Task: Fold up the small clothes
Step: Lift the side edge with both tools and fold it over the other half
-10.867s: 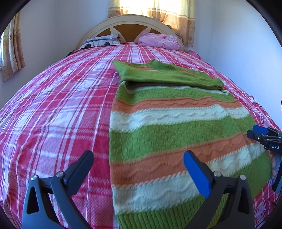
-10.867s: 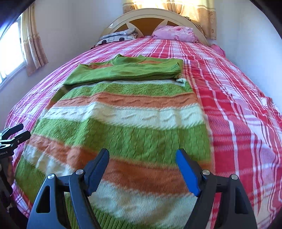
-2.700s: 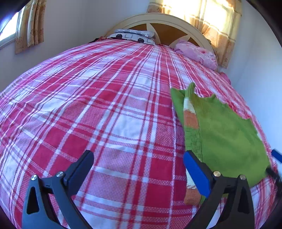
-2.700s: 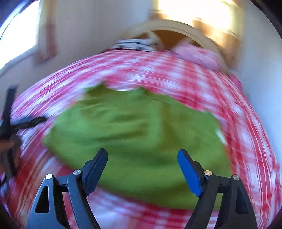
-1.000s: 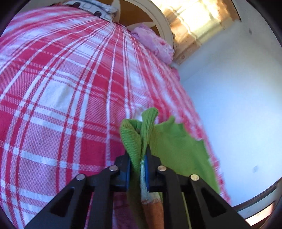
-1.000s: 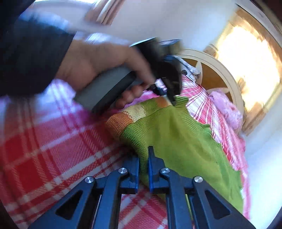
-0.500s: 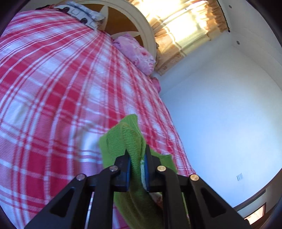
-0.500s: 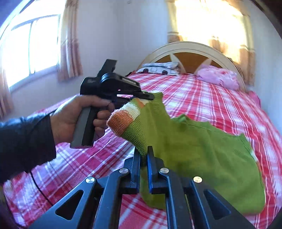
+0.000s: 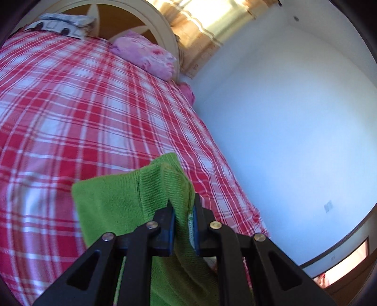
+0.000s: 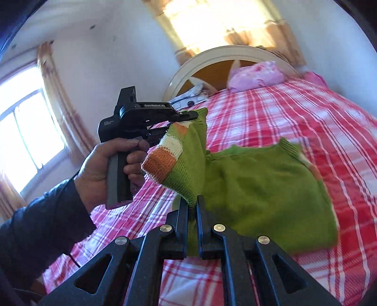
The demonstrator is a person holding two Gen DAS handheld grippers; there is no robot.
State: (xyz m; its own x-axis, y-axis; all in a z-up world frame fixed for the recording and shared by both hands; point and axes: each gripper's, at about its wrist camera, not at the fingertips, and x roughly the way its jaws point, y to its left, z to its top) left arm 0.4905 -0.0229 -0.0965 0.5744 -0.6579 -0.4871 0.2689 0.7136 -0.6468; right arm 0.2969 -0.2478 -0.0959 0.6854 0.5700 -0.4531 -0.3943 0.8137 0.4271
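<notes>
Between my left jaws: a fold of the green sweater (image 9: 132, 200). Left gripper (image 9: 182, 213) is clamped tight on it, knit bunched up ahead of the tips and trailing down below them. Beyond the jaws, the red plaid bed (image 9: 70, 113); farther ahead, a pink pillow (image 9: 146, 56) against the headboard (image 9: 150, 21). Off to the right of the jaws, a bare white wall (image 9: 294, 117).

Right gripper (image 10: 192, 204) is likewise closed down on a green edge of the sweater (image 10: 259, 188), cloth pinched in the narrow gap between the pads. Ahead and right of these jaws the body of the sweater sags onto the bed (image 10: 318, 117), its far side blurred. Ahead and left, a striped corner, orange and cream, is lifted off the bed; the left gripper (image 10: 188, 115) has it at the top, gripped in my left hand (image 10: 103, 169). So the sweater hangs between both grippers, one end raised, the rest resting on the plaid.

Far ahead of the right jaws: pillow (image 10: 256, 75), headboard (image 10: 226, 54), curtain (image 10: 226, 26) lit from behind. Window (image 10: 26, 138) well off to the left.
</notes>
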